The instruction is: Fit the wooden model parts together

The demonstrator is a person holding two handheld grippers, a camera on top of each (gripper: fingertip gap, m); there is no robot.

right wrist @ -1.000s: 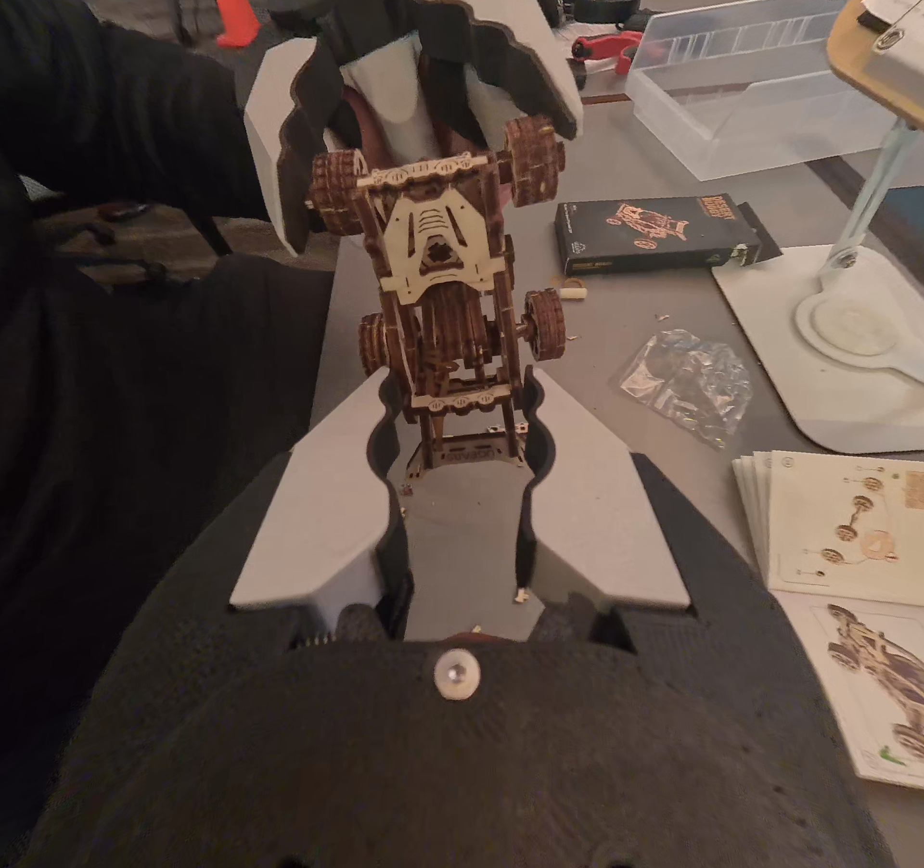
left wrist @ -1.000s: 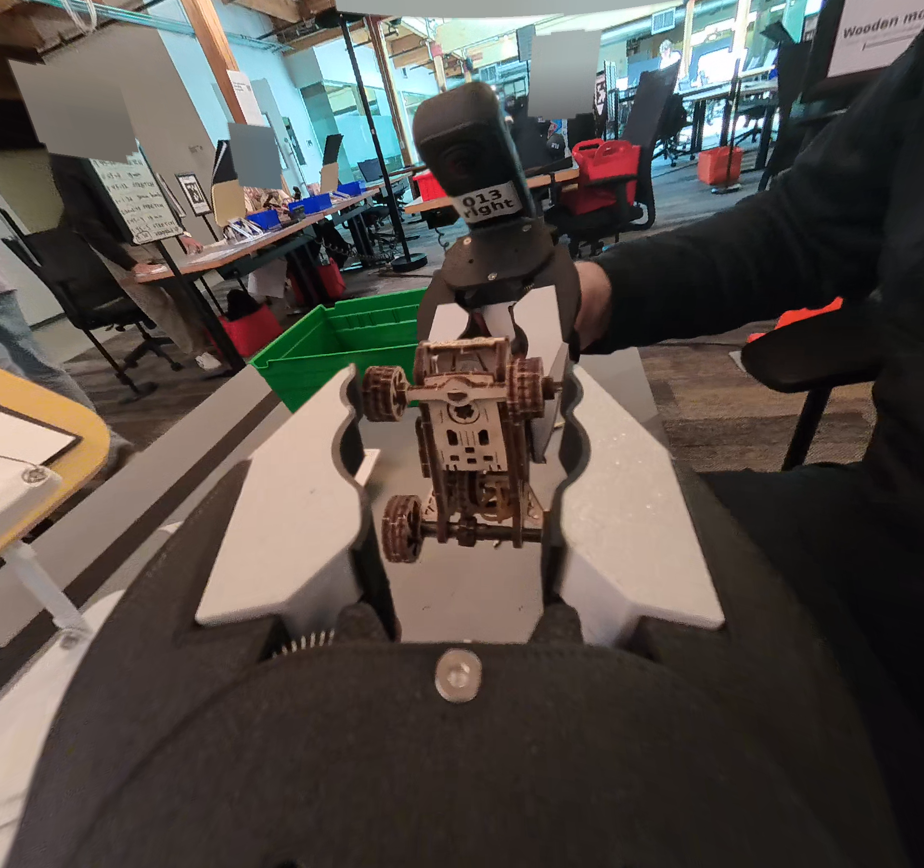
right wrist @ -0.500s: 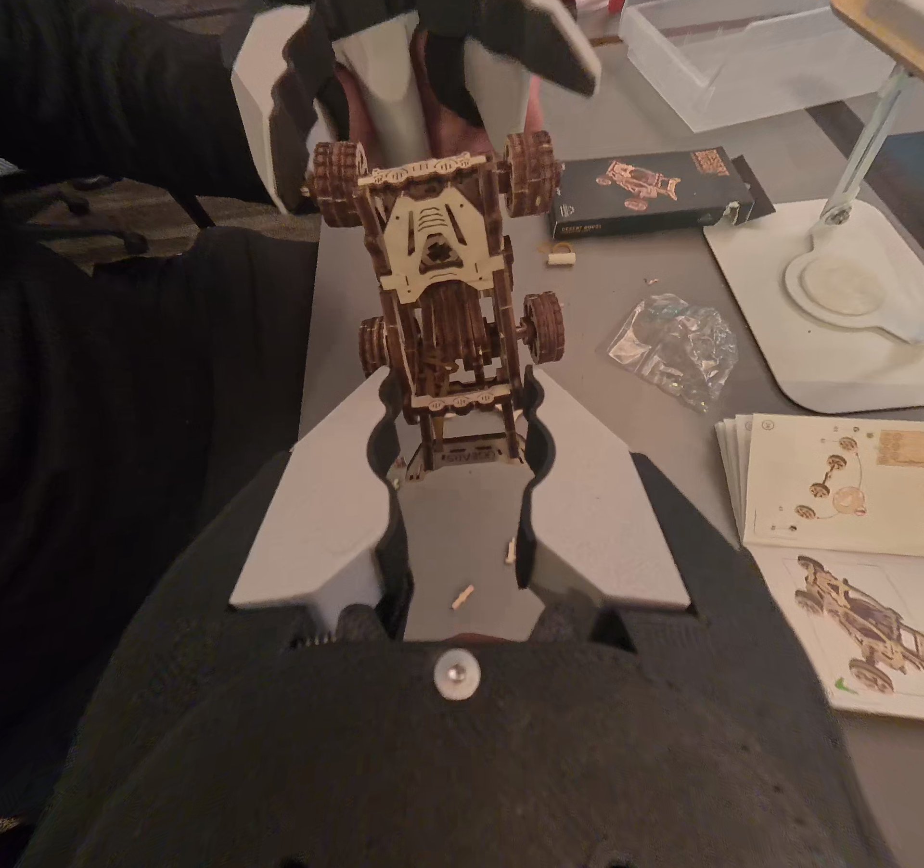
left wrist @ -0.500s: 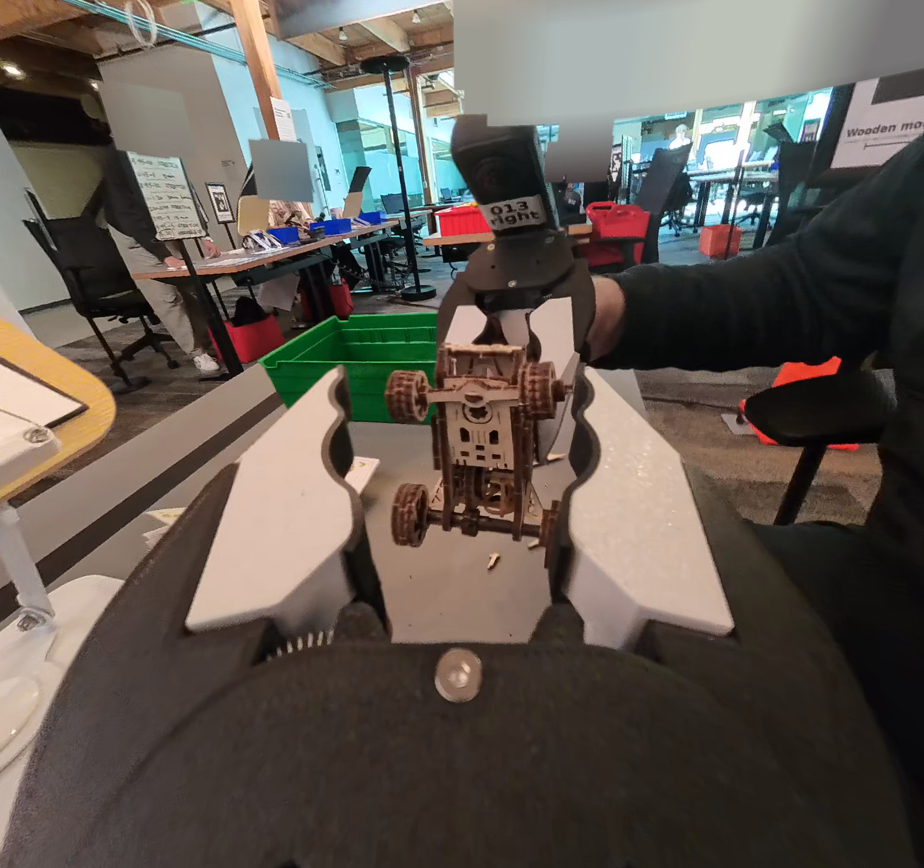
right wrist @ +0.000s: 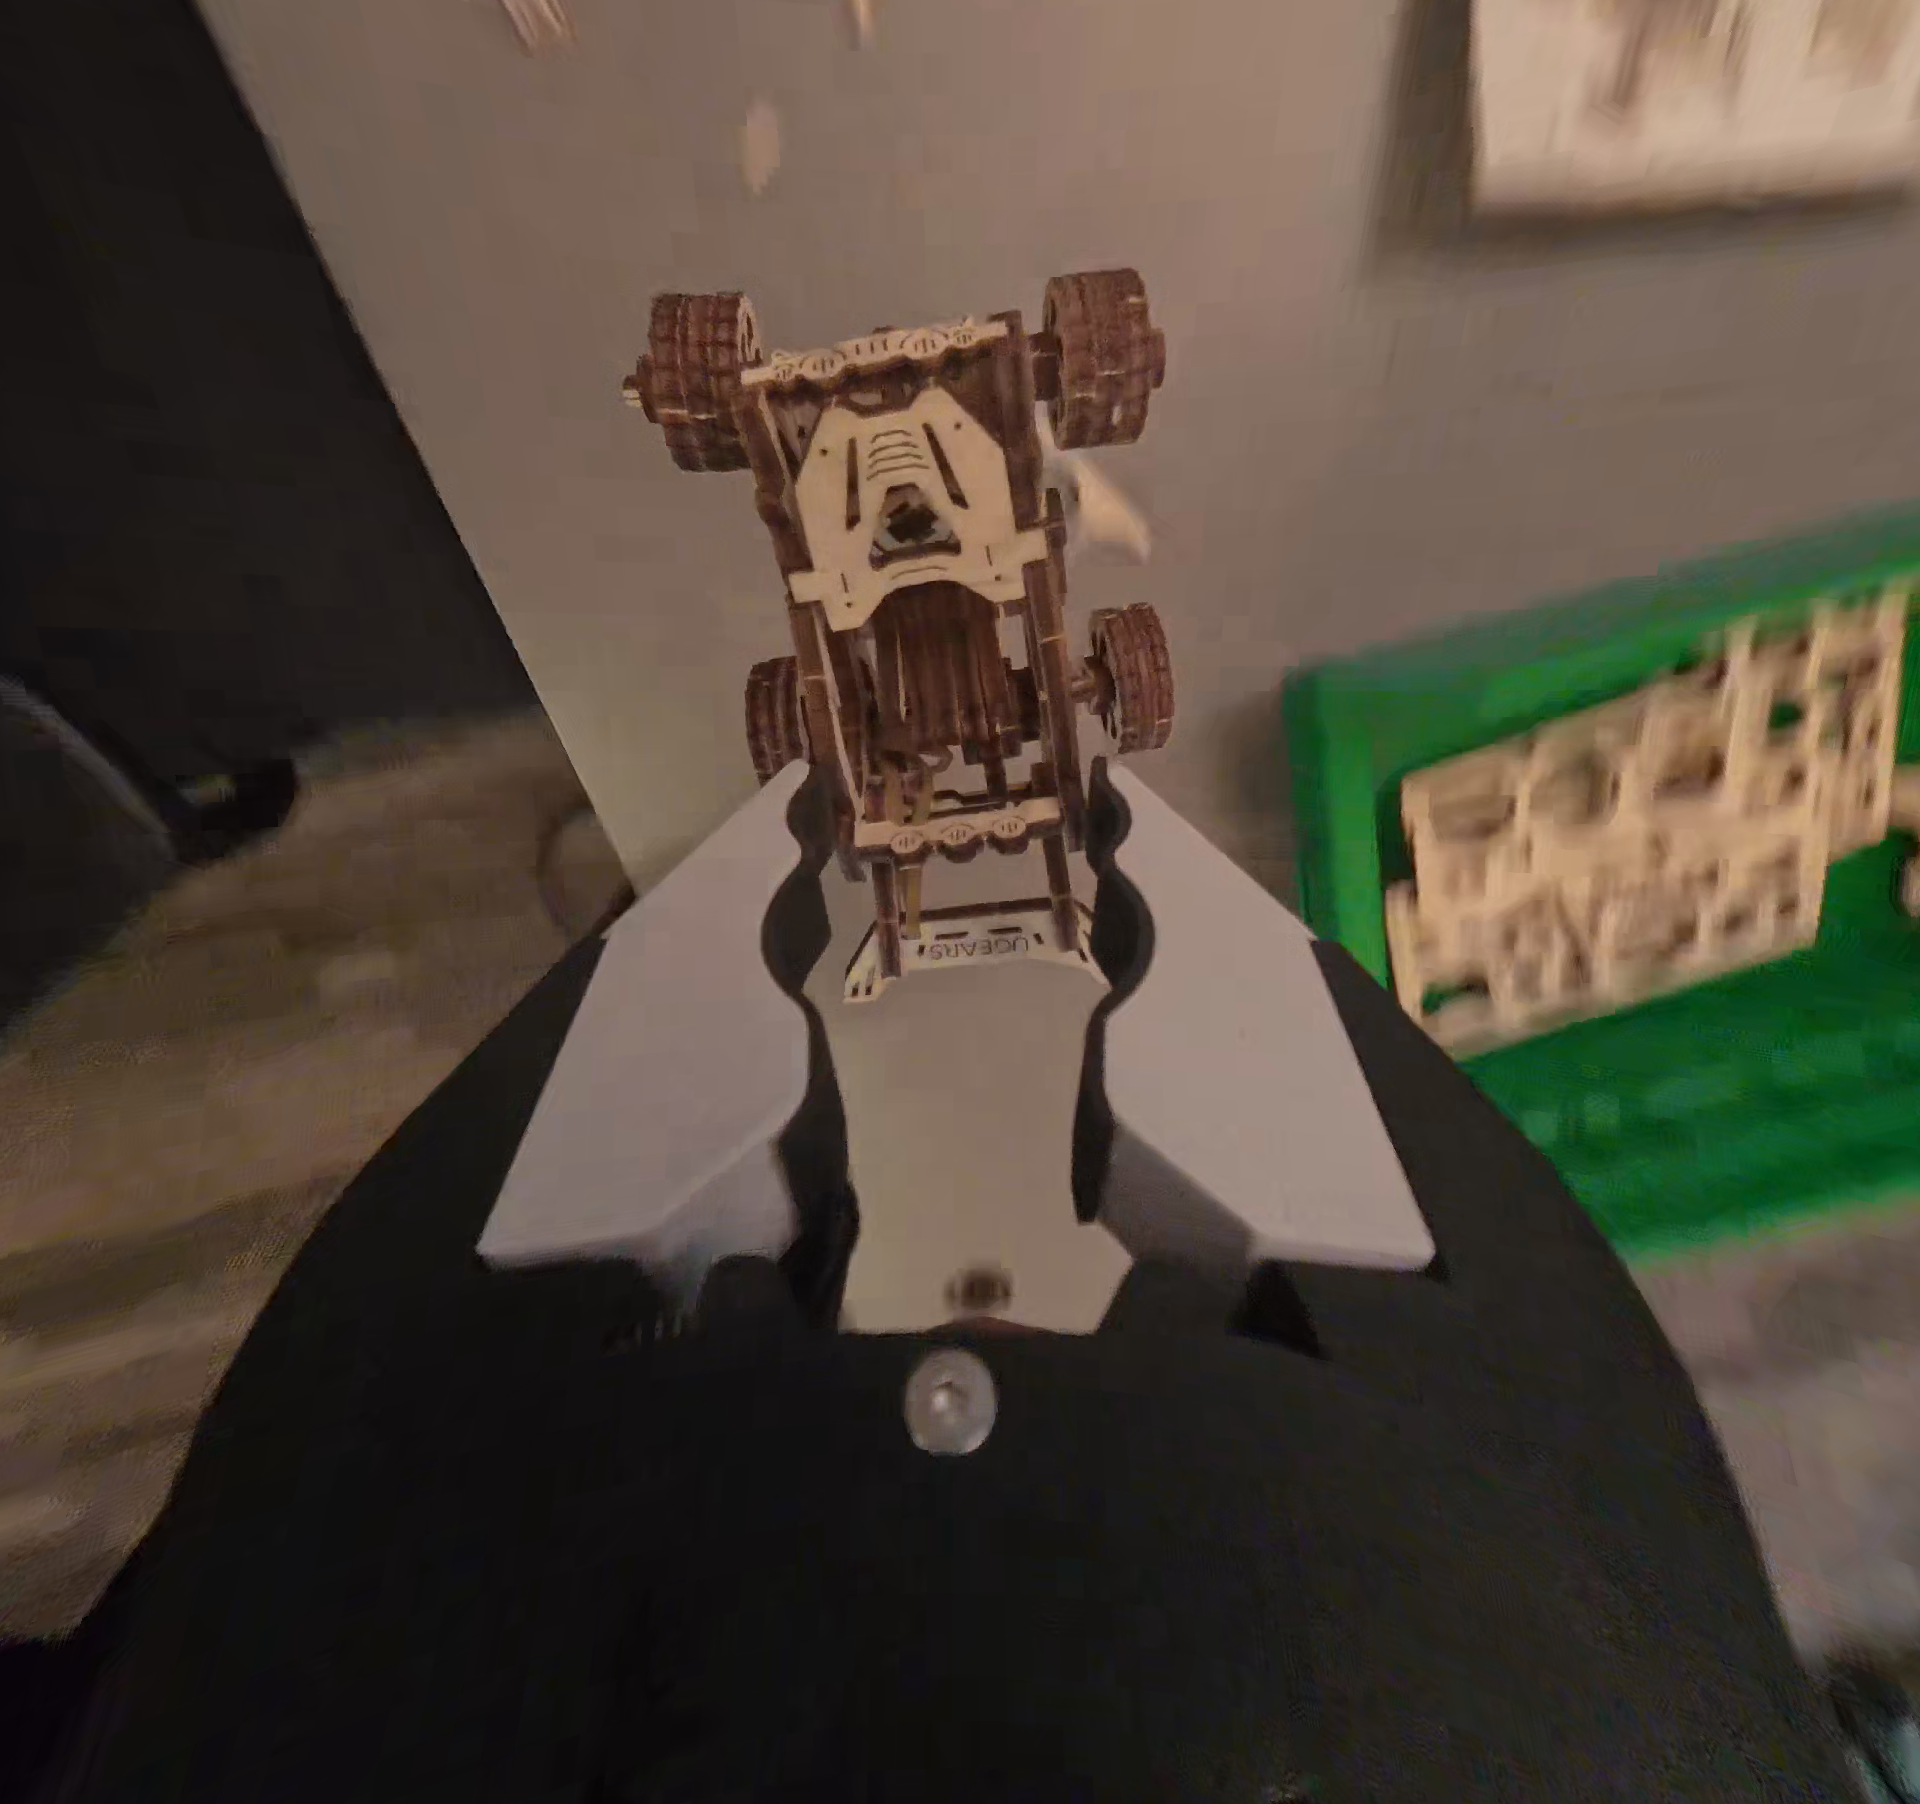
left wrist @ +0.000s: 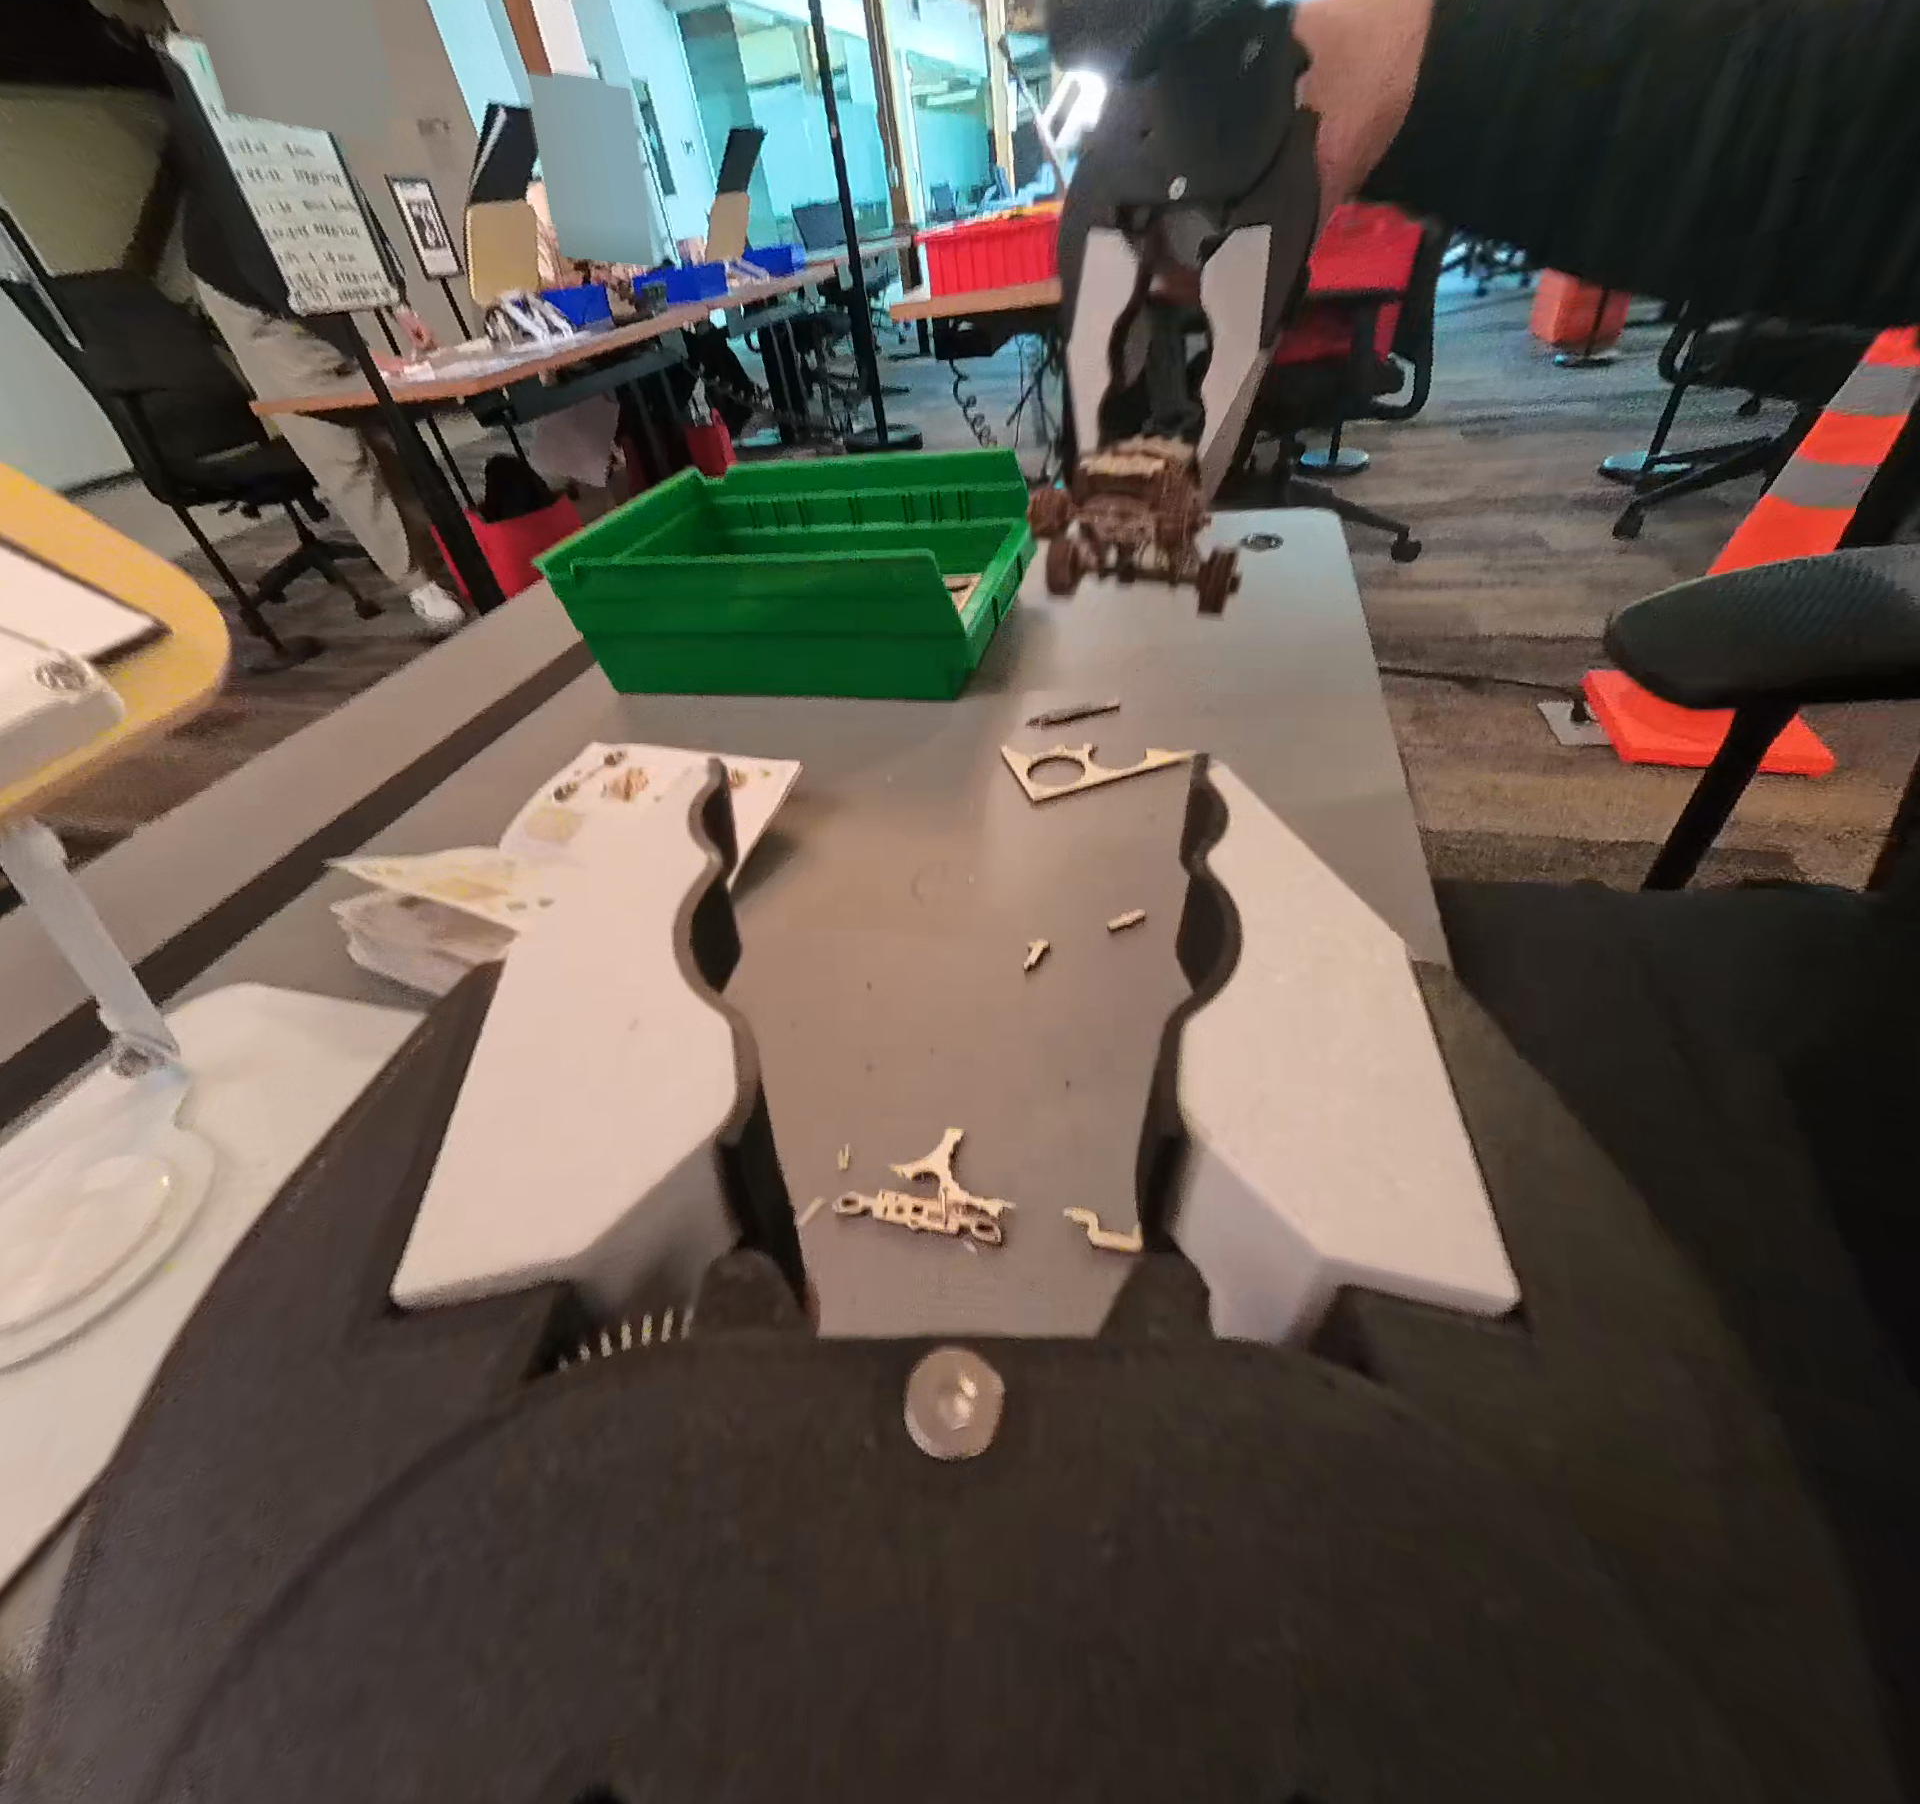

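The left gripper (left wrist: 956, 933) hangs over the near part of the bench (left wrist: 935, 881), with loose wooden pieces (left wrist: 925, 1214) lying on the bench between its spread fingers. Ahead and to the left lie paper sheets (left wrist: 582, 840); beyond them a bin (left wrist: 790, 601) stands on the bench. A flat wooden offcut (left wrist: 1081, 767) lies between the gripper and the bin. At the far end, right of the bin, the right gripper (left wrist: 1143, 445) holds the wooden model car (left wrist: 1132, 528) just above the bench. A lamp base (left wrist: 94, 1183) sits at the near left.
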